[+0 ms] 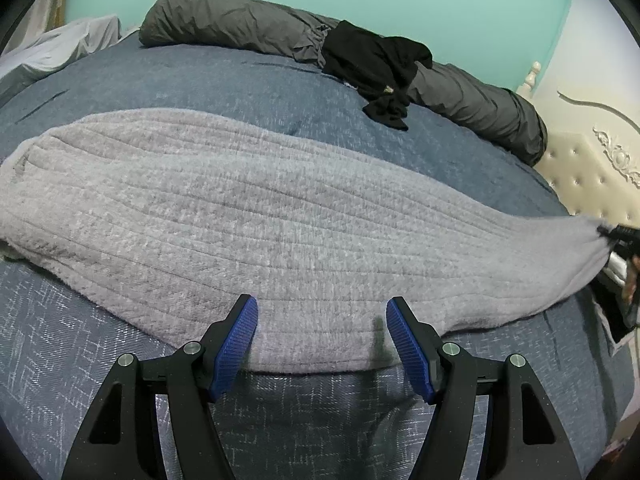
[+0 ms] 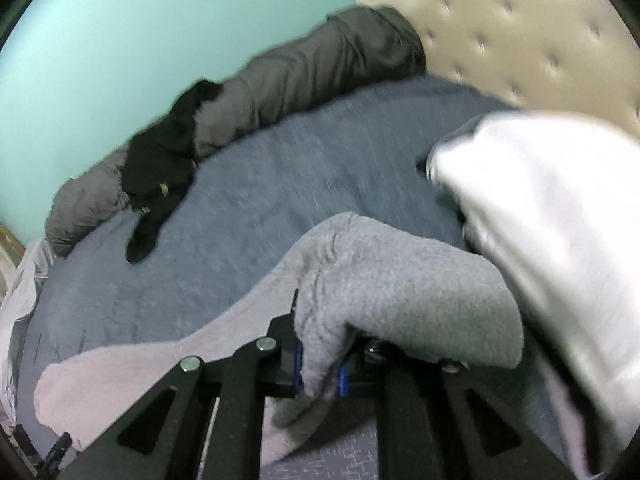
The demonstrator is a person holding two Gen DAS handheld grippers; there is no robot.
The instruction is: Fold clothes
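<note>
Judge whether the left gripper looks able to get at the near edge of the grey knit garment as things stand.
Probably yes: the left gripper is open, the grey knit garment has its near edge lying flat between the fingers, and nothing lies in the way.

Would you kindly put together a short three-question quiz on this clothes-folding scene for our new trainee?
1. True or false: the left gripper is clamped on the grey knitted garment.
2. Which gripper holds a corner of that garment? A) left B) right C) neither
3. Fill in: the black garment lies partly on the rolled dark grey ____.

Key:
1. False: its jaws stand open over the garment's edge.
2. B: the right gripper is shut on the fabric.
3. Bedding.
</note>
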